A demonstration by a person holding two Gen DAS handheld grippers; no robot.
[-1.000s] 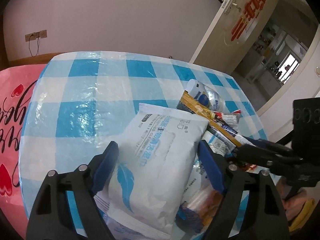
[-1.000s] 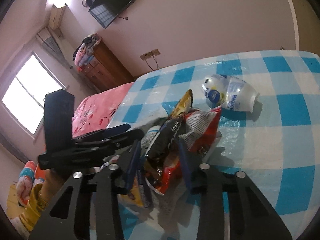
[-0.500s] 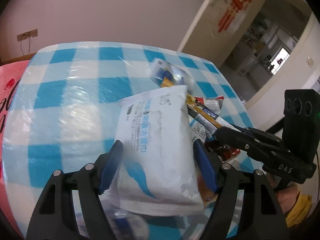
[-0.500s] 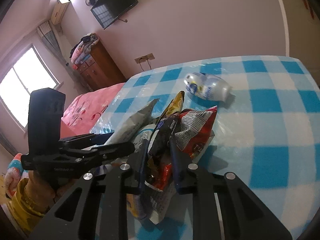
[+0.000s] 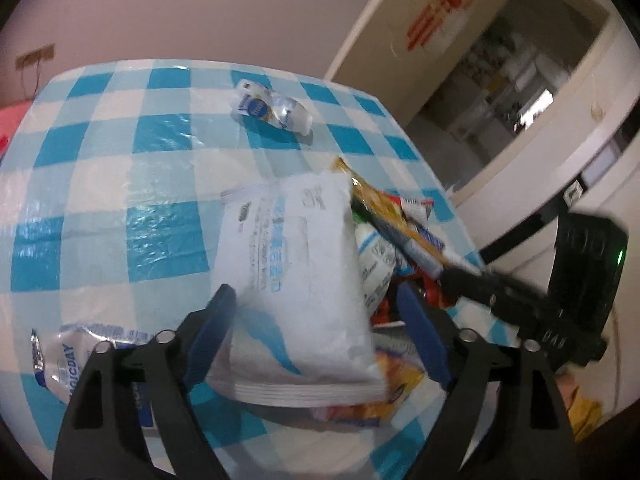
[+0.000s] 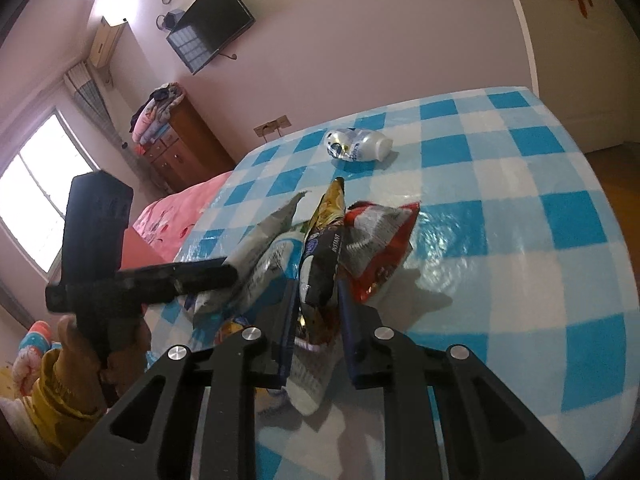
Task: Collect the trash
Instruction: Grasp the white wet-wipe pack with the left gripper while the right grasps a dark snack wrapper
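**Wrappers gathered near the table edge, bottle left farther back**

My left gripper (image 5: pixel 312 312) has drawn back since a second ago: the crushed clear plastic bottle with a blue label (image 5: pixel 272 108), then right beside the pile, now lies well apart near the far side. A crumpled silver-white wrapper (image 5: pixel 80 360) has come into view at my lower left. My left jaws are opening around the white soft pack of wipes with blue print (image 5: pixel 304 264); the left pad touches it, the right pad stands clear.

My right gripper (image 6: pixel 318 312) has closed in since then and is clenched on the black-and-gold snack wrapper (image 6: pixel 320 256), with the red-and-white crisp bag (image 6: pixel 380 236) just beside it.

Everything sits on the blue-and-white checked plastic tablecloth (image 5: pixel 160 152). Around it: a pink bedspread (image 6: pixel 168 216), a wooden dresser (image 6: pixel 180 148), a wall-mounted television (image 6: pixel 212 24) and an open cream door (image 5: pixel 420 32).
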